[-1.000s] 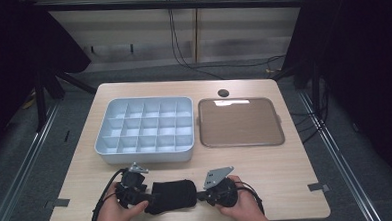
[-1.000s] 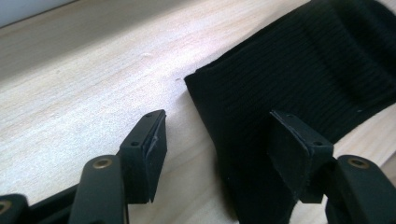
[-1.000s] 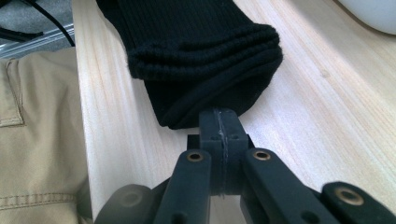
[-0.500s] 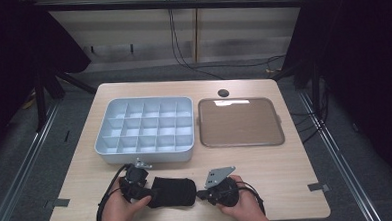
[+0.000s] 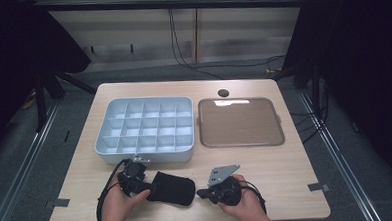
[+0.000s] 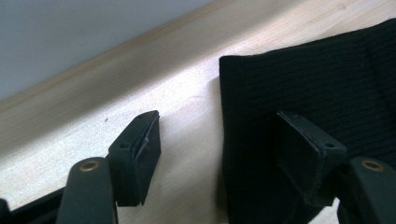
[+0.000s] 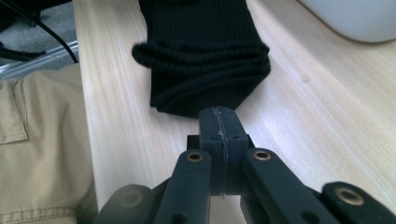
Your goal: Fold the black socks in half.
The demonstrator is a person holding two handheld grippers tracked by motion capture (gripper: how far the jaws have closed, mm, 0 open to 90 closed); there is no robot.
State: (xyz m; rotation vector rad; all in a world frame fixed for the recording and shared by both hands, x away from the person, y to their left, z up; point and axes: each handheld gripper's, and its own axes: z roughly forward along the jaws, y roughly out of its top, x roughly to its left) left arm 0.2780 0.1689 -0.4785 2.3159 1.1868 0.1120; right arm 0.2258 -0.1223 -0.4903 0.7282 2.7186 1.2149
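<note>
Looking down, high view: a black knitted sock [image 5: 171, 187] lies on the wooden table [image 5: 286, 166], near its front edge, between the two hands.
Left gripper, high view: left gripper [image 5: 148, 184] sits at the sock's left end, just in front of the grey compartment tray [image 5: 145, 153]; contact is hard to judge from this height.
Right gripper, high view: right gripper [image 5: 200, 193] lies just right of the sock, pointing at it, with its grey plate on top.
Far side, high view: a brown flat tray [image 5: 240, 122] sits right of the compartment tray, and a dark round hole [image 5: 223, 93] lies behind it.
Left gripper view: the jaws stand apart and have just been opening; the sock [image 6: 308, 93] edge lies between them, one pad over the fabric, the other over bare wood, neither pressing.
Right gripper view: the jaws are pressed together with nothing between them, their tip just short of the sock's [image 7: 201, 60] rolled cuff.
Side detail, right gripper view: beige trousers [image 7: 37, 154] show past the table edge.
</note>
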